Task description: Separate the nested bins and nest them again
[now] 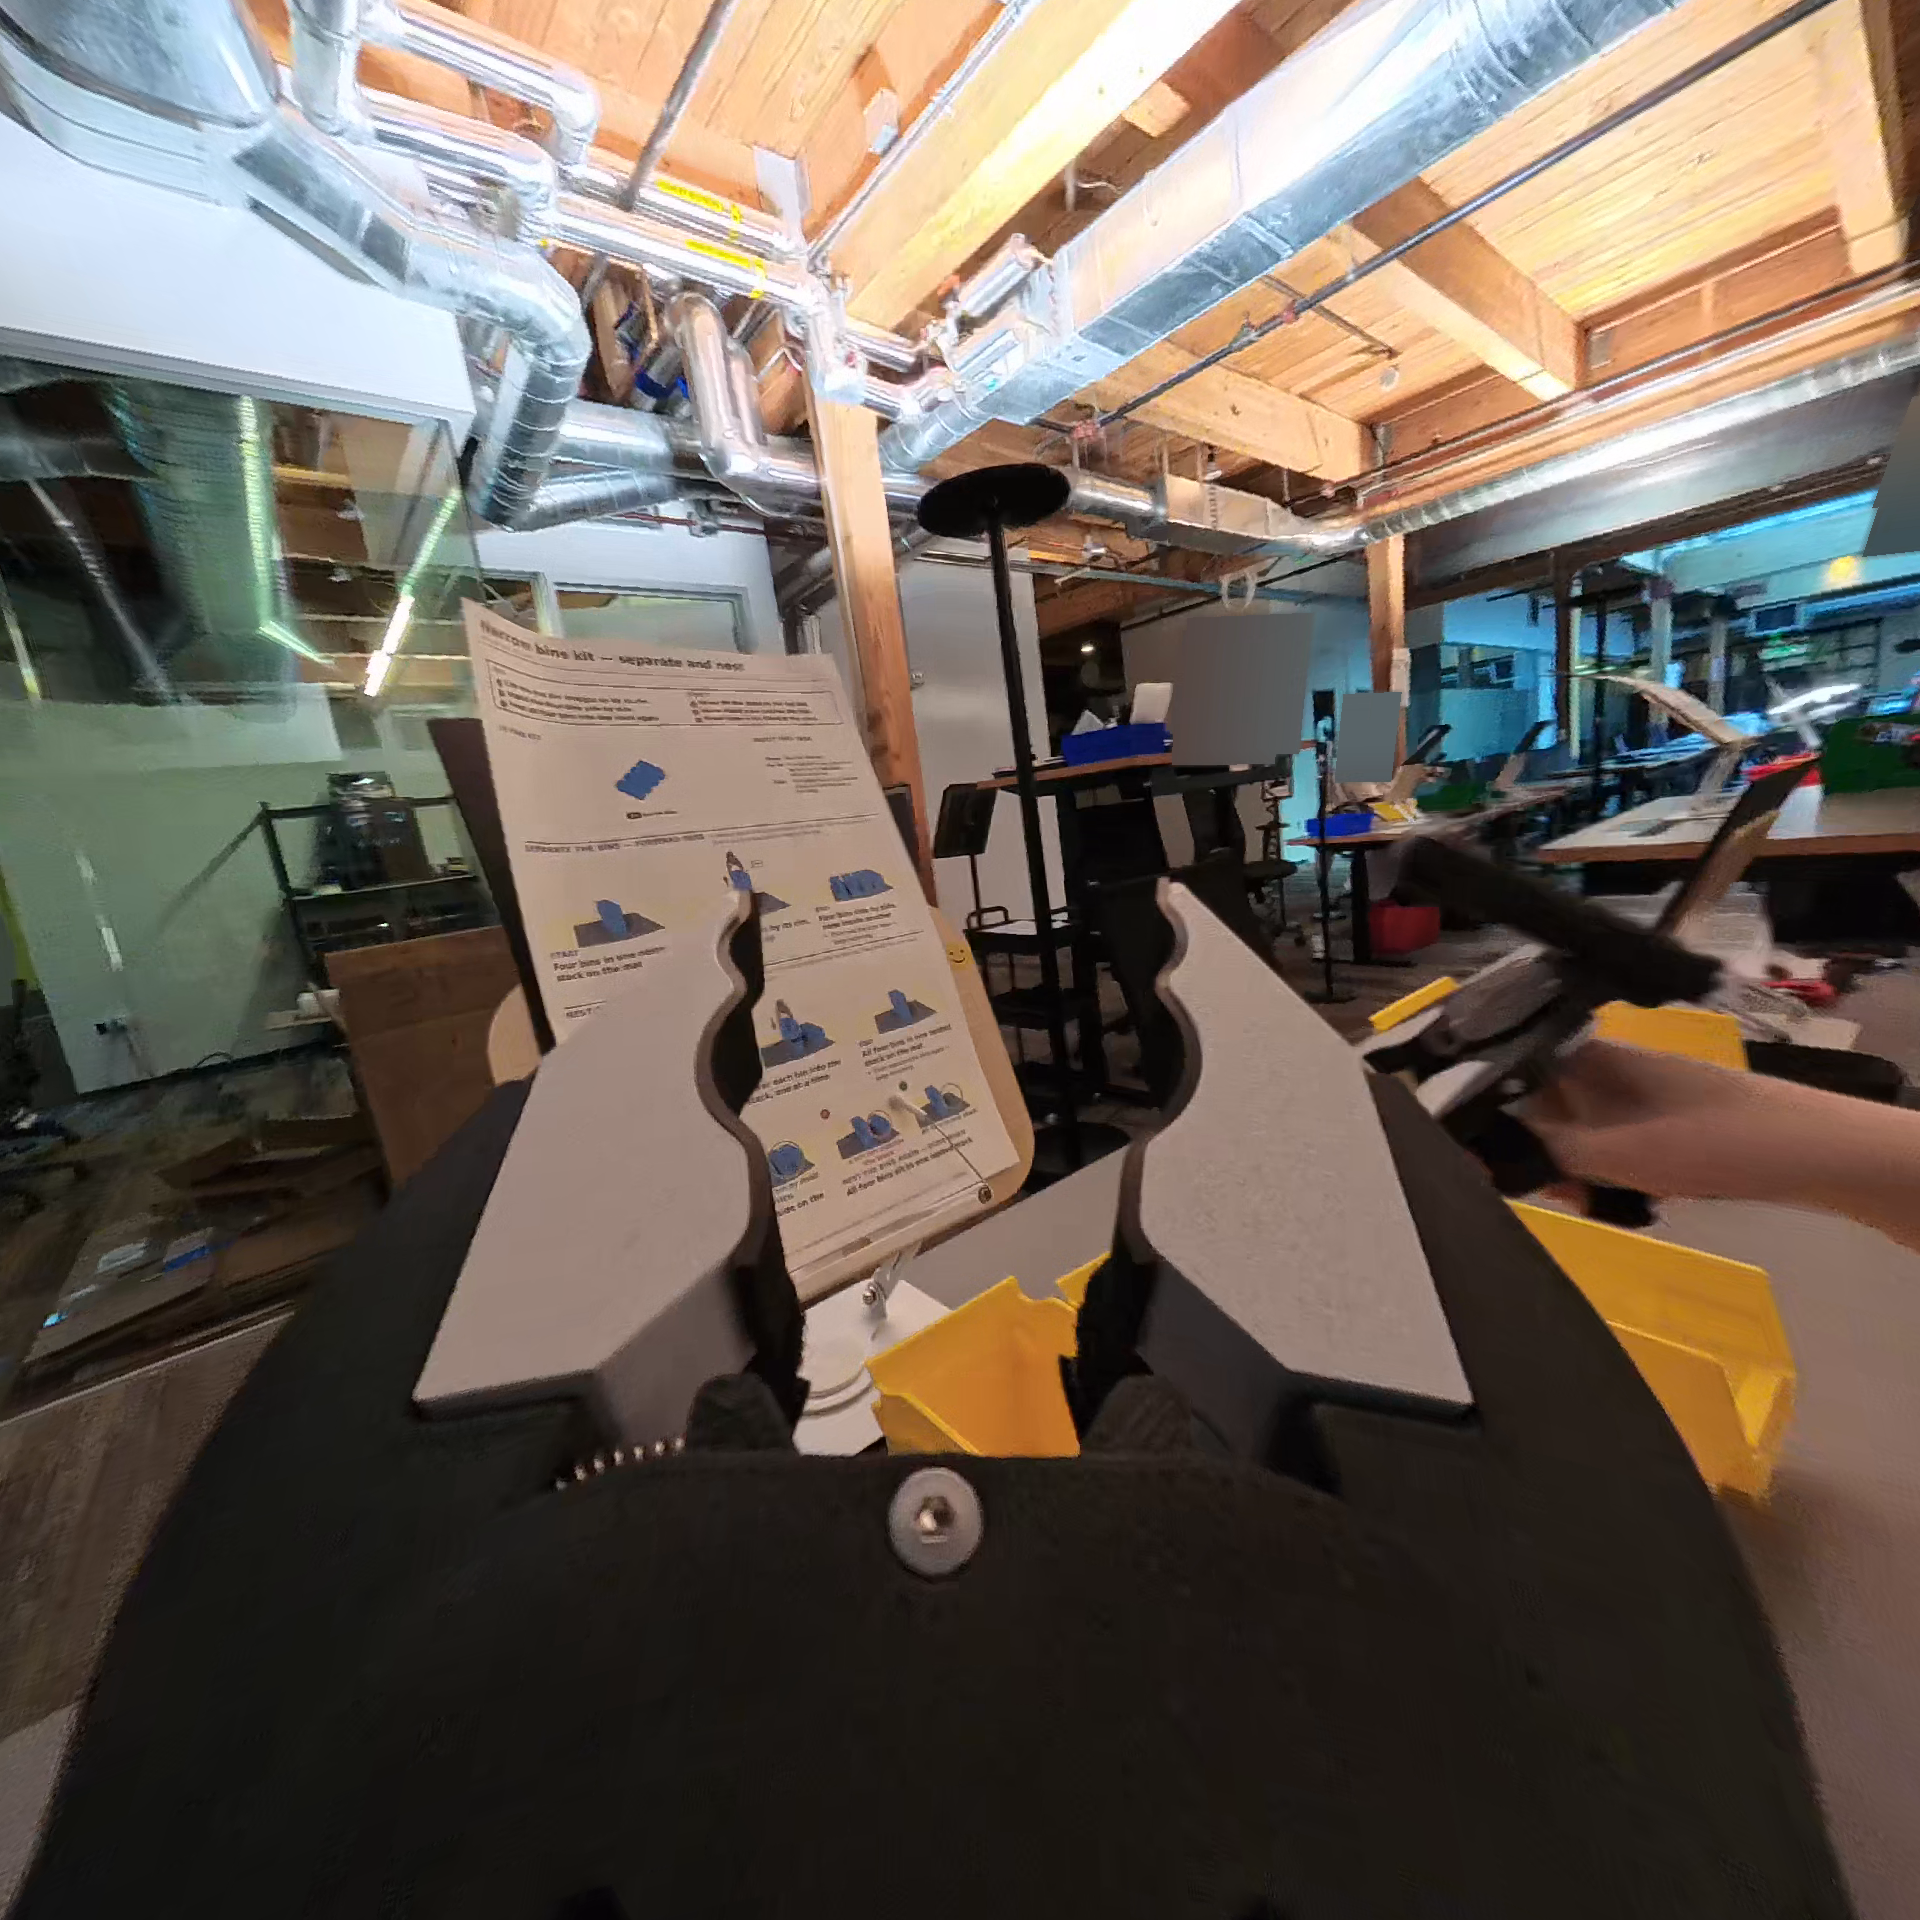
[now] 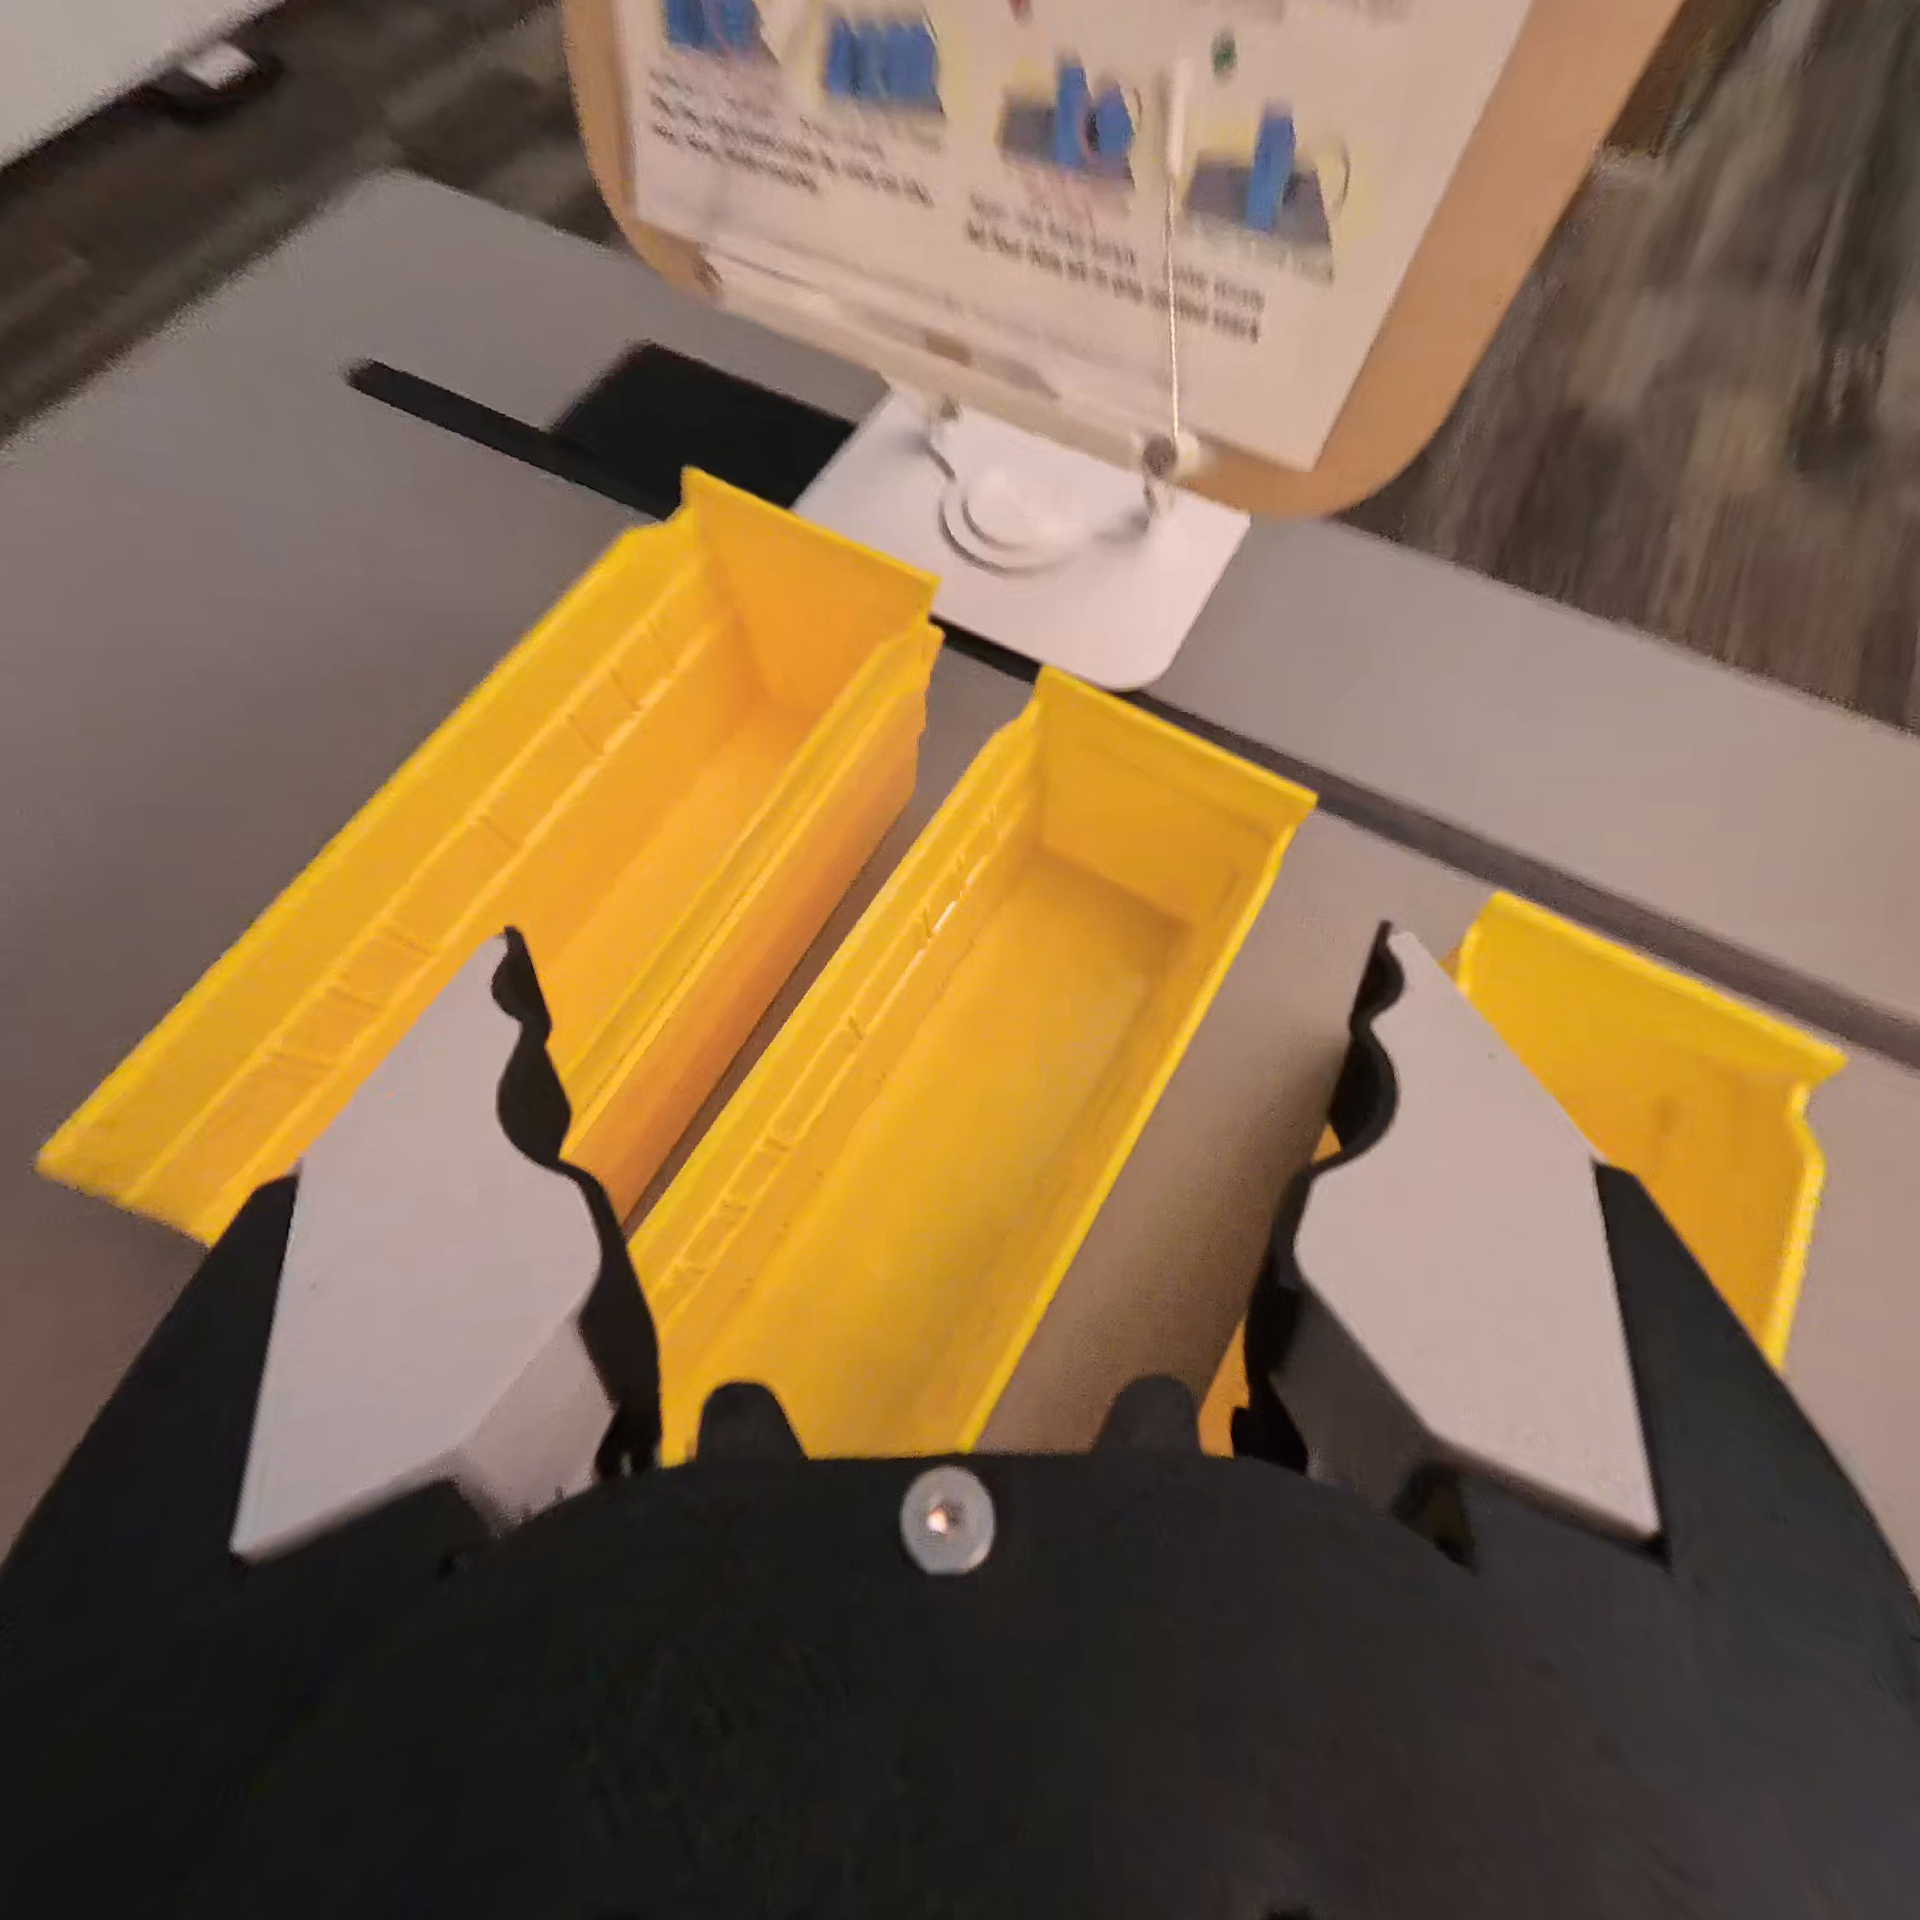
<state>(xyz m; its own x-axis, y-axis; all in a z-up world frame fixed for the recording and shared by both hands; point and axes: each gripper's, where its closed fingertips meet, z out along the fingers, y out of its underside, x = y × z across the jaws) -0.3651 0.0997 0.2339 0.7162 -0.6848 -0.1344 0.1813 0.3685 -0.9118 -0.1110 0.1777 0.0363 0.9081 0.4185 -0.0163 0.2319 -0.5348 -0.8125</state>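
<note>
**Yellow bins side by side, both grippers spread and bare**

In the right wrist view, three long yellow bins lie open side up on a grey table point(image 2: 260, 582), side by side with strips of table showing between them. The left bin point(image 2: 582, 862) sits toward 10 o'clock and looks double-walled along its right side, as if a second bin is nested in it, though blur keeps that unsure. The middle bin point(image 2: 997, 1070) runs from 6 o'clock up toward 1 o'clock, straight ahead of the right gripper point(image 2: 945, 945). The right bin point(image 2: 1662, 1101) lies at 3 o'clock, partly hidden behind the gripper's right finger.

The right gripper's fingers point(image 2: 436, 1195) stand wide apart above the bins; the middle bin shows in the gap between them, and the pads press on nothing. At 12 o'clock an instruction sheet point(image 2: 966, 145) on a wooden board stands on a white base point(image 2: 1049, 592) at the table's far edge.

The left wrist view looks upward into the room. The left gripper point(image 1: 961, 904) is raised, its fingers point(image 1: 634, 1122) parted with only the sheet point(image 1: 665, 790) and the room behind them; nothing is grasped. Yellow bins show low down: one edge point(image 1: 966, 1382) at 6 o'clock between the finger bases, another point(image 1: 1683, 1340) at 4 o'clock. At 3 o'clock a hand point(image 1: 1704, 1132) holds the other gripper, blurred.
</note>
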